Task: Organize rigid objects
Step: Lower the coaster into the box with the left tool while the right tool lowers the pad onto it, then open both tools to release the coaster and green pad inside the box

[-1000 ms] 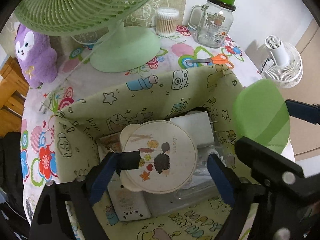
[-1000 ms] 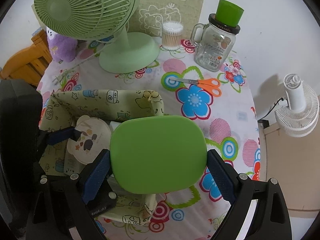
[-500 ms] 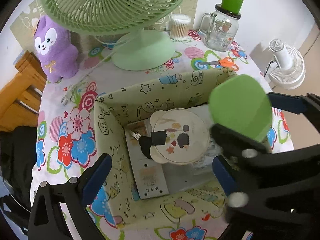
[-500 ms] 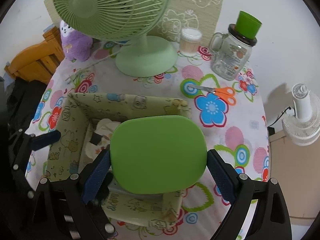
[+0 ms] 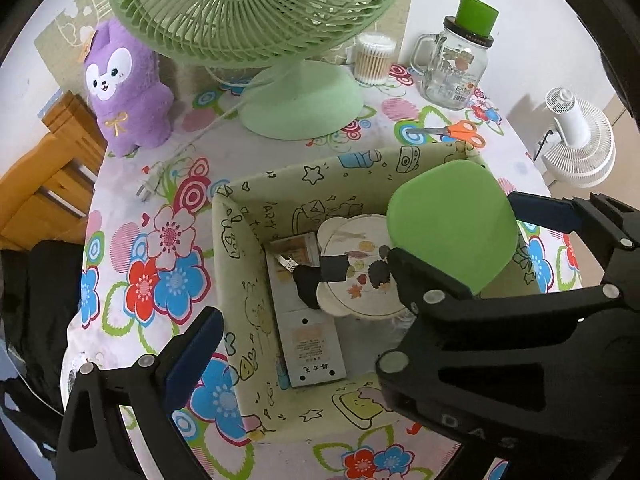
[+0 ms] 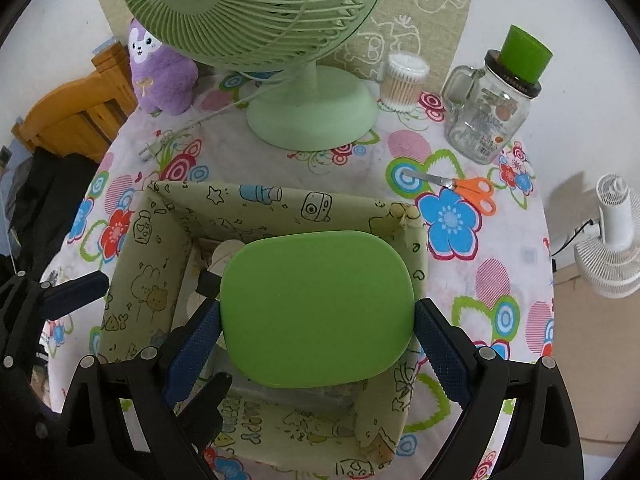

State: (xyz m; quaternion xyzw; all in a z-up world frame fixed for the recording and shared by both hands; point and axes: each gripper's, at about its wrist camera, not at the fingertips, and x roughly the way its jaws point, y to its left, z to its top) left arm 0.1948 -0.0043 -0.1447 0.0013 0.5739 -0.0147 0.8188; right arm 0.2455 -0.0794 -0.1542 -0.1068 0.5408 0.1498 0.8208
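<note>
The green lid (image 6: 316,308) sits flat between the pads of my right hand-held gripper (image 6: 316,340), pressed at its two side edges, its broad face up toward the camera and its longer side running across from pad to pad. Directly below it, a little lower in the right wrist view, lies the open fabric storage box (image 6: 160,264), so the relation that matters is straight down: the lid hangs over the box's right half, above a clear container I can only partly make out underneath.

My left hand-held gripper (image 5: 304,340) is spread wide and empty, over the box's left wall, clear of the round hedgehog-print lid (image 5: 360,268) and the flat grey carton (image 5: 308,344) lying inside. My right hand is plainly the one placed for the drop; I judge the left need only keep out of the way.

The box stands on a table (image 5: 160,184) under a flowered cloth. Behind it are a green desk fan (image 6: 280,40), a glass mug jar (image 6: 484,120), a tub of cotton swabs (image 6: 404,80), orange scissors (image 6: 468,188) and a purple plush toy (image 5: 124,88). A white floor fan (image 6: 612,240) stands off to the right.
</note>
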